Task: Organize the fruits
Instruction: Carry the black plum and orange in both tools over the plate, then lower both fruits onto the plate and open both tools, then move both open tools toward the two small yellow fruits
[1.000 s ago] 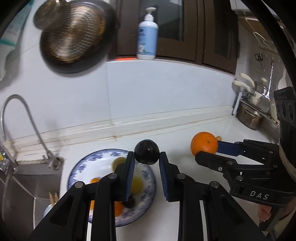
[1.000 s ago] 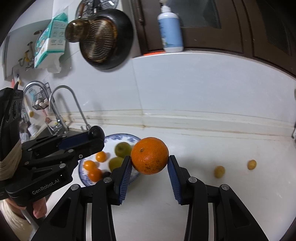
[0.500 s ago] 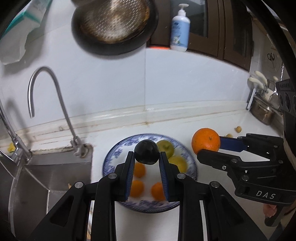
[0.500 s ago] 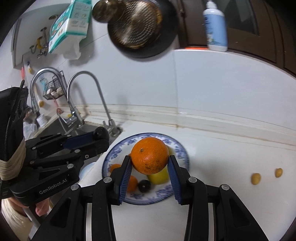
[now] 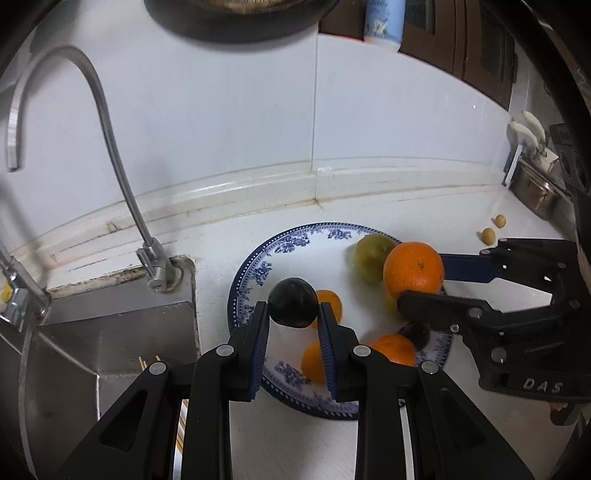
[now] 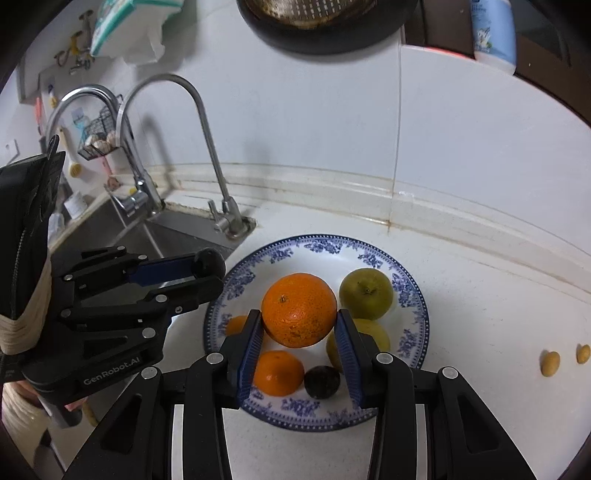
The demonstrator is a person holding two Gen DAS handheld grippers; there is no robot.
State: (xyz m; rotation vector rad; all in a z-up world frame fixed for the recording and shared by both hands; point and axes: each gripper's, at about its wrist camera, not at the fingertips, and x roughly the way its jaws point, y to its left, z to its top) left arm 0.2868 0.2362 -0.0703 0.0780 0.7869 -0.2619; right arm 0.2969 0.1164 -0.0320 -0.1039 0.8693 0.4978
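We are holding a dark round fruit (image 5: 293, 302) clamped between the blue pads of our left gripper (image 5: 293, 314), hanging above the left part of the blue-patterned plate (image 6: 321, 245). Our right gripper (image 6: 299, 325) is gripping a large orange (image 6: 299, 309), its jaws pressed on both sides of it, and this fruit is hanging over the middle of the same plate.

Under the grippers the plate is sitting on the white counter (image 6: 480, 314), carrying three small oranges, the nearest (image 6: 277, 373) by the front rim, a second dark fruit (image 6: 322, 381) just beside it, a yellow fruit (image 6: 373, 334) partly hidden by our right finger, and a green fruit (image 6: 366, 293) toward the far right.

Two small yellowish fruits (image 6: 550, 363) are lying on the counter well to the right of the plate. Left of the plate the sink (image 5: 110, 332) is sitting, with its curved tap (image 5: 110, 147) rising at the corner. Beyond, the white wall is carrying a hanging dark pan (image 6: 321, 22) and a white bottle (image 6: 493, 33) on a ledge.
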